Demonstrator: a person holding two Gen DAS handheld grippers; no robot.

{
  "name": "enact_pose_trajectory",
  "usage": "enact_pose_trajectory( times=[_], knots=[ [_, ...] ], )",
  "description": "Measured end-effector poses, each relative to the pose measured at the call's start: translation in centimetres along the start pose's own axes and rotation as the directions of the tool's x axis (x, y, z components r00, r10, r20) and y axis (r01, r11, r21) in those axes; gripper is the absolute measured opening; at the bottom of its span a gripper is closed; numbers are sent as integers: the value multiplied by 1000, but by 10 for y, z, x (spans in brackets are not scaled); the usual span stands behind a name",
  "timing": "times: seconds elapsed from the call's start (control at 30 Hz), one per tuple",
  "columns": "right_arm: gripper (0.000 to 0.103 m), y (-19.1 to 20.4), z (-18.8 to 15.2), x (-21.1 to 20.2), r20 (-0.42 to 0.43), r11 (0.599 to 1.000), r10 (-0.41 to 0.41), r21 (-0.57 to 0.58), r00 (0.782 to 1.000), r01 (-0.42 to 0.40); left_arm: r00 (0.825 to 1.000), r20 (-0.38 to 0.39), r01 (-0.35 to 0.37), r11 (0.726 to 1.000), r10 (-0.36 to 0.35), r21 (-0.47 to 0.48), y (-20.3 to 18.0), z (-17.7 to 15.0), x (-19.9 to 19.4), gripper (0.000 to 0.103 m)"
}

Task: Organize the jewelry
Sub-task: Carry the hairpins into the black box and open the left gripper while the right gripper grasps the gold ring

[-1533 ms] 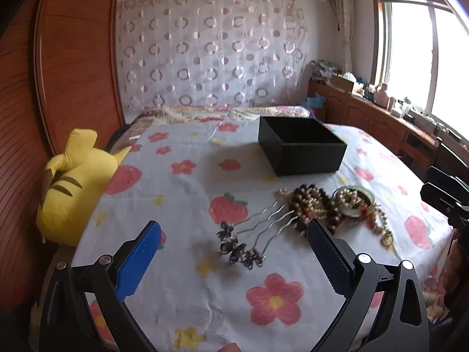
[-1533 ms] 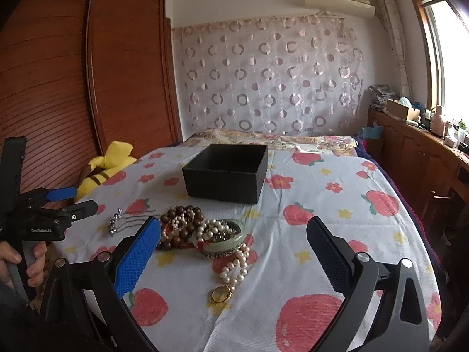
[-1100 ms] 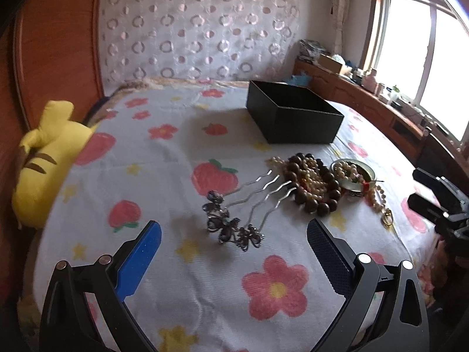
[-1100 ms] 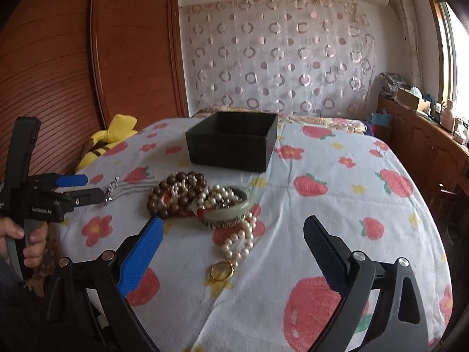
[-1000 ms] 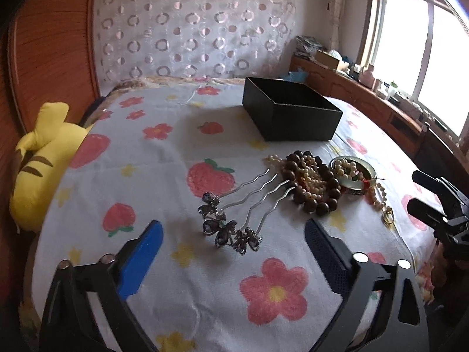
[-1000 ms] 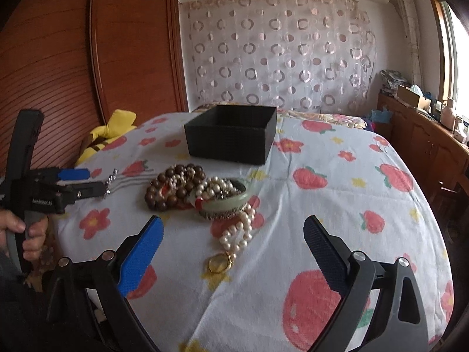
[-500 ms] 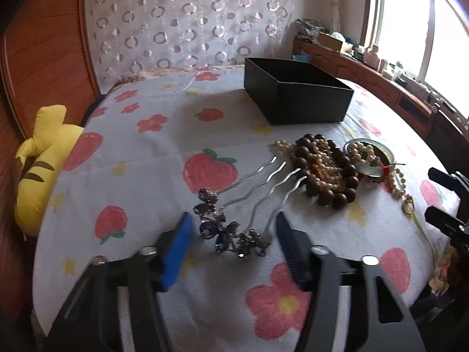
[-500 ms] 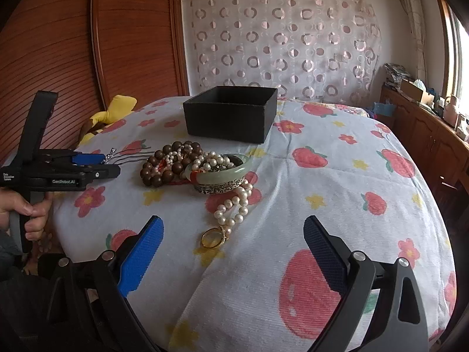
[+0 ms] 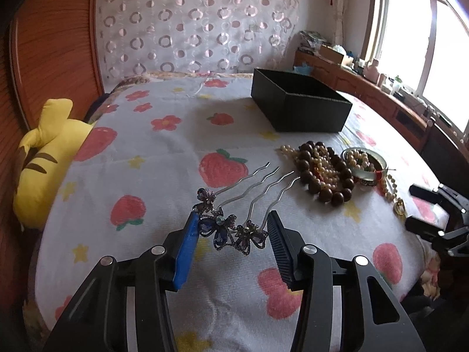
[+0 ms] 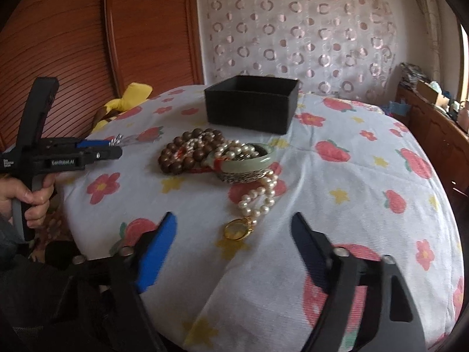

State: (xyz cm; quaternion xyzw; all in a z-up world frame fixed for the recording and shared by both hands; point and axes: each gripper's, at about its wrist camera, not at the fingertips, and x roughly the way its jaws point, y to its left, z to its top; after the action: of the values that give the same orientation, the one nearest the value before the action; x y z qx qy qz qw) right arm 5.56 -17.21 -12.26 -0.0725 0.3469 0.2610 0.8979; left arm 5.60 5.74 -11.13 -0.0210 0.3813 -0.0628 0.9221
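Bracketing the hairpins [image 9: 231, 220], your left gripper [image 9: 231, 230] has its jaws narrowed around the butterfly heads: the blue pad [image 9: 187, 243] touches the blue butterfly on one side, while the black pad [image 9: 278, 240] sits just beside the purple one, so it isn't clamped shut and I can't tell whether there's any real grip. The pins lie flat on the cloth [image 9: 164, 152], prongs pointing toward the box [image 9: 302, 108].

Your right gripper [image 10: 233, 234] is spread wide, holding nothing, hovering over the cloth with the gold ring [image 10: 237, 230] on the pearl strand [image 10: 258, 196] between its fingers and a bit ahead of them.

Relative to the box:
- brown beads [image 9: 322, 173] and the green bangle [image 10: 246, 161] sit in a tangled pile on its near side, well apart from it
- hairpins are nearer you than the pile, prong tips close to the beads
- yellow plush [image 9: 44, 158] is far off to its left, at the cloth's edge
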Motion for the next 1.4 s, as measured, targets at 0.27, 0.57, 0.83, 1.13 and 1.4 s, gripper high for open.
enact_pose_trajectory(
  times=[0.27, 0.57, 0.83, 1.13, 1.4],
  knots=[
    [37, 0, -2, 7, -22, 998, -59, -33, 998, 59, 999, 46, 23, 1000, -23, 4, -7, 7, -11, 45],
    [26, -8, -1, -3, -12, 998, -48, -34, 999, 47, 993, 105, 45, 997, -51, 60, -28, 38, -15, 45],
    [26, -23, 30, -15, 60, 995, -76, -53, 995, 80, 986, 146, 62, 992, -77, 107, -49, 76, -5, 45],
    [26, -42, 63, -6, 88, 994, -92, -53, 992, 96, 989, 139, 40, 991, -58, 128, -64, 123, 31, 45],
    [26, -58, 84, 2, 88, 996, -78, -37, 993, 82, 996, 84, 31, 989, -43, 147, -80, 148, 70, 45]
  ],
)
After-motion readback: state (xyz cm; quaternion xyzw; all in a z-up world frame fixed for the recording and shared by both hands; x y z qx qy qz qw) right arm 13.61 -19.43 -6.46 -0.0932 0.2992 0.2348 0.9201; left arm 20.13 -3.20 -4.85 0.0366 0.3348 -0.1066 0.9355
